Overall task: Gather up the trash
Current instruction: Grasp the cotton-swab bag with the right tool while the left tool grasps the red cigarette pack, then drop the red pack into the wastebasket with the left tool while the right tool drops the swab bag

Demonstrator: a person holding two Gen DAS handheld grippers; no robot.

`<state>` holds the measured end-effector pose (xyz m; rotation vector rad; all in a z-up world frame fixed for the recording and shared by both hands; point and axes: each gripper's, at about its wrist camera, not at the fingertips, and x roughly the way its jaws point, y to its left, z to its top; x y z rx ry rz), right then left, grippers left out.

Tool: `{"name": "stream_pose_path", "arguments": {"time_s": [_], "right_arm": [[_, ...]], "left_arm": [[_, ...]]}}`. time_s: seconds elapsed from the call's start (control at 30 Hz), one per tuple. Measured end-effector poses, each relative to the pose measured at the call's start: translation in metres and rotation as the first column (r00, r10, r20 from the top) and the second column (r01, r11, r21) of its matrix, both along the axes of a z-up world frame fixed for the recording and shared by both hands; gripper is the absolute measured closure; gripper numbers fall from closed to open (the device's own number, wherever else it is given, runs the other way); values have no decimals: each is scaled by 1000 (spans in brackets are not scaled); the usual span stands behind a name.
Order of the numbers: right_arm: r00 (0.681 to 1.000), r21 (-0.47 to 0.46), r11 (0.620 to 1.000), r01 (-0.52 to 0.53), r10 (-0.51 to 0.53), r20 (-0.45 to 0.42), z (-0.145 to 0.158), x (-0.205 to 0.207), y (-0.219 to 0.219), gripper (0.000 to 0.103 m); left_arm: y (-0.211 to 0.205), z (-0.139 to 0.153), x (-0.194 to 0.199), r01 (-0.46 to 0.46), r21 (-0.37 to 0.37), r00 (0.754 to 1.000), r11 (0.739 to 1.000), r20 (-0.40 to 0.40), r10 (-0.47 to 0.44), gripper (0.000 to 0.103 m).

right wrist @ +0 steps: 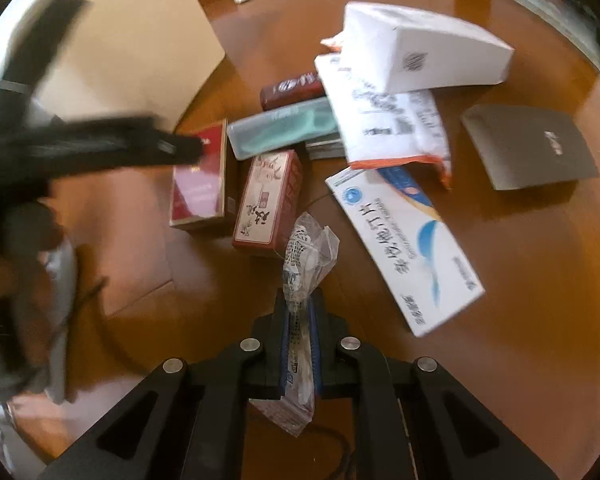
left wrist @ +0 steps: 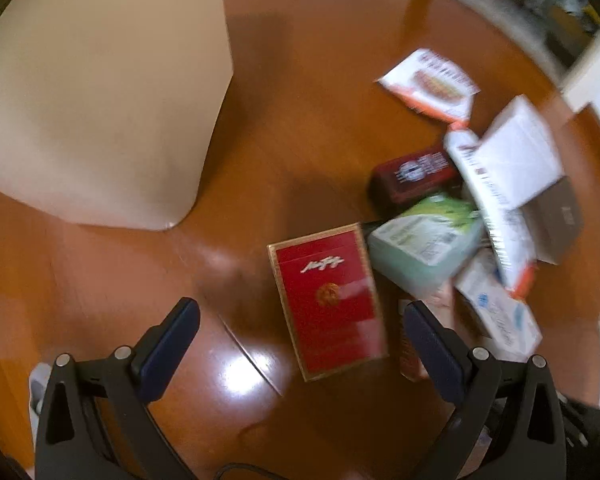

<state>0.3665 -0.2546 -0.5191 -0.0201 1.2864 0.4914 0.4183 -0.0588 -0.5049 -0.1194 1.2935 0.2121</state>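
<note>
Right fingers (right wrist: 300,320) pinch a clear wrapper (right wrist: 310,252); left gripper (left wrist: 300,320) gapes.

The right gripper (right wrist: 298,312) is pointing steeply down, its jaws clamping together; the left gripper (left wrist: 300,320) is pointing down too, jaws standing wide apart.

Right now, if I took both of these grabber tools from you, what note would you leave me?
Right gripper: shut on a crinkled clear wrapper.
Left gripper: open, empty, above the red box.
Left on the floor: the red box, white box, blue-and-white box, grey sleeve and other packets.
A tan paper bag stands nearby.
Done: wrapper gripped. Left: everything else.
</note>
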Motion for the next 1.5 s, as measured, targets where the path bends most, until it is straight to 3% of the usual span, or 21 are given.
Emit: {"name": "stream_pose_path", "arguments": {"time_s": [0.23, 0.3, 0.33, 0.4, 0.43, 0.57, 0.67, 0.77, 0.87, 0.97, 1.07, 1.2, 1.27, 1.3, 1.33, 1.37, 1.4, 1.5], "right_arm": [[999, 46, 998, 36, -36, 14, 15, -12, -25, 94], [999, 53, 997, 51, -52, 13, 17, -13, -30, 94], [998, 56, 997, 57, -58, 13, 18, -13, -34, 94], [998, 56, 996, 66, -67, 16, 20, -14, -40, 94], [997, 57, 996, 71, -72, 15, 21, -14, -42, 94], [996, 53, 995, 85, -86, 12, 18, -21, -40, 94], [996, 45, 995, 85, -86, 22, 23, -20, -34, 94], [996, 35, 997, 75, -77, 37, 36, -21, -28, 94], [997, 16, 998, 56, -57, 58, 65, -21, -27, 94], [995, -14, 1000, 25, -24, 98, 112, -22, -25, 94], [992, -11, 1000, 24, -22, 128, 161, -19, -24, 94], [987, -9, 1000, 2, -1, 162, 214, -11, -15, 94], [984, -20, 999, -27, 30, 177, 238, -7, -4, 93], [983, -23, 999, -41, 44, 178, 249, -5, 3, 93], [983, -24, 999, -48, 51, 177, 256, -3, 8, 93], [982, -23, 998, -55, 58, 177, 264, -1, 14, 93], [982, -20, 998, -64, 67, 177, 273, 1, 22, 93], [976, -22, 995, -101, 104, 192, 298, 4, 46, 93]], "left_arm": [[-2, -40, 14, -55, 19, 993, 998, -105, 57, 0], [4, -44, 13, -97, -22, 991, 995, -99, 95, 1], [7, -44, 13, -110, -27, 990, 994, -92, 107, 5], [7, -39, 12, -107, -20, 993, 994, -56, 105, 24], [4, -34, 12, -81, -16, 996, 997, -27, 81, 49], [1, -27, 12, -37, -89, 999, 995, -16, 35, 49], [0, -1, 4, -33, -122, 998, 992, 46, 39, 49], [-9, 57, -11, 43, -106, 989, 993, 146, -27, 49], [-6, 128, -20, 83, -58, 963, 995, 261, -65, 49], [16, 207, -20, 52, -20, 923, 998, 383, -41, 49], [56, 256, -21, -7, 5, 907, 1000, 420, 5, 49], [113, 270, 8, -52, -17, 924, 999, 378, 54, 48], [130, 254, 30, -28, -34, 958, 999, 284, 36, 48], [138, 242, 40, -19, -85, 970, 996, 242, 39, 48], [145, 234, 43, -18, -126, 975, 992, 217, 45, 39], [149, 229, 45, -35, -113, 980, 993, 191, 56, 13], [153, 227, 46, -50, -79, 984, 996, 169, 63, 2], [161, 232, 40, -46, -55, 980, 997, 190, 56, 0]]}}
